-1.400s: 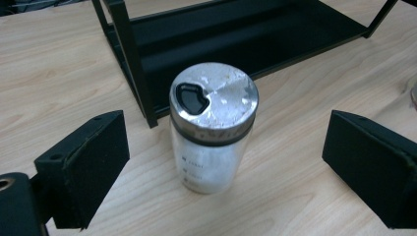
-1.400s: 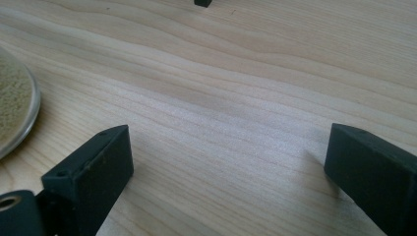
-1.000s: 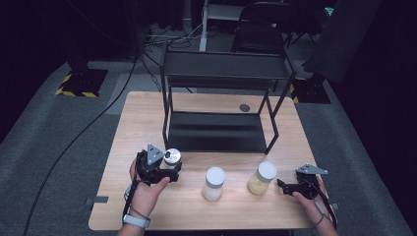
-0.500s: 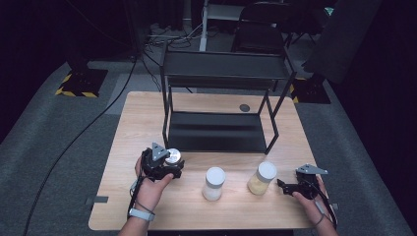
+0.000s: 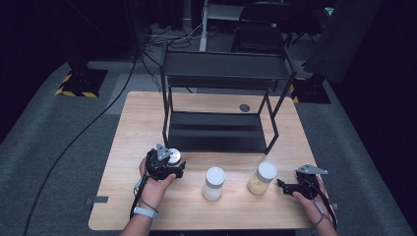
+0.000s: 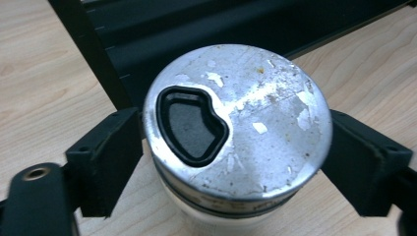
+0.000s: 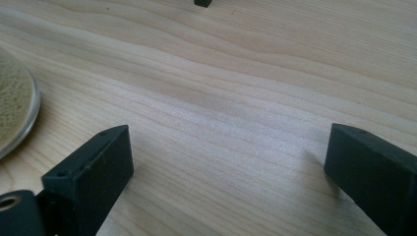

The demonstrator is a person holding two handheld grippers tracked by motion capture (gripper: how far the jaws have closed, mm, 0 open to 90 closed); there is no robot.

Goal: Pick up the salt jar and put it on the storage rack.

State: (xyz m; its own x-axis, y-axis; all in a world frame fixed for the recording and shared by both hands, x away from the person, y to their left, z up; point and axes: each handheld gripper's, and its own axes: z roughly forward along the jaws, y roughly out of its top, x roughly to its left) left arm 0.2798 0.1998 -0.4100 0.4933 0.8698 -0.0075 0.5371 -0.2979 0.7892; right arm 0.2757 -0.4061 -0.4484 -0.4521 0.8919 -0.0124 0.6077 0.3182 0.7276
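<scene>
dark room, pale wooden table, black two-tier rack at back

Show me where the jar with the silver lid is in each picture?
High view: the silver-lidded jar sits left of middle, in the left gripper, before the black shelf.
Left gripper view: centre, between the jaws, shelf behind.
Right gripper view: not there.

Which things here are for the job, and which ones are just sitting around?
In the job:
- left hand-held gripper, jaws against the sides of the metal-lidded jar
- black shelf rack

Just sitting:
- white-lidded jar
- yellow-filled jar
- right hand-held gripper, open on bare table
</scene>
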